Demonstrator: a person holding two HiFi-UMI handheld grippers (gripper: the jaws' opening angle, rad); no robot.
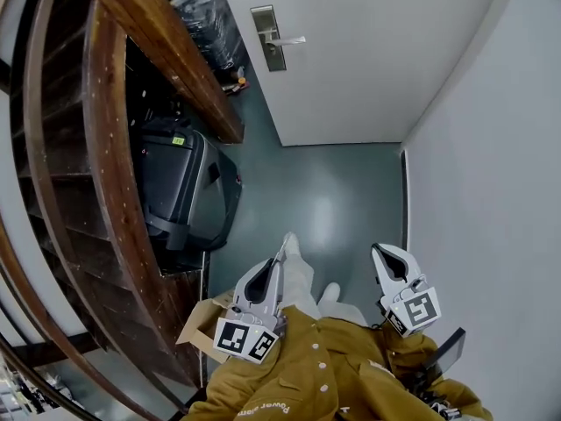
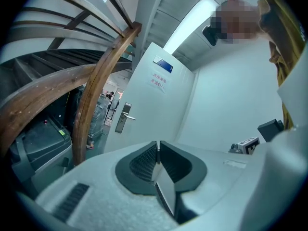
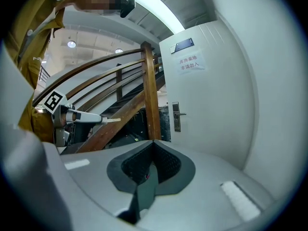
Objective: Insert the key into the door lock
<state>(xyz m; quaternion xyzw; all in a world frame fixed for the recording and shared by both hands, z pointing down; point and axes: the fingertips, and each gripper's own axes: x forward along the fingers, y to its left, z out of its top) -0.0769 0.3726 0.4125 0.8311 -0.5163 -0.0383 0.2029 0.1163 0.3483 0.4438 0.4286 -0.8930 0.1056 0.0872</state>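
Observation:
The white door stands shut at the far end of the floor, and its metal lock plate with lever handle is well ahead of both grippers. My left gripper is shut on a thin flat key. In the right gripper view the key's pale tip sticks out from that gripper. My right gripper is level with the left one, shut, with nothing showing between its jaws. Both point toward the door.
A curved wooden stair rail and its post run along the left. Under the stairs sit a dark case and a cardboard box. A white wall closes the right side. Grey floor leads to the door.

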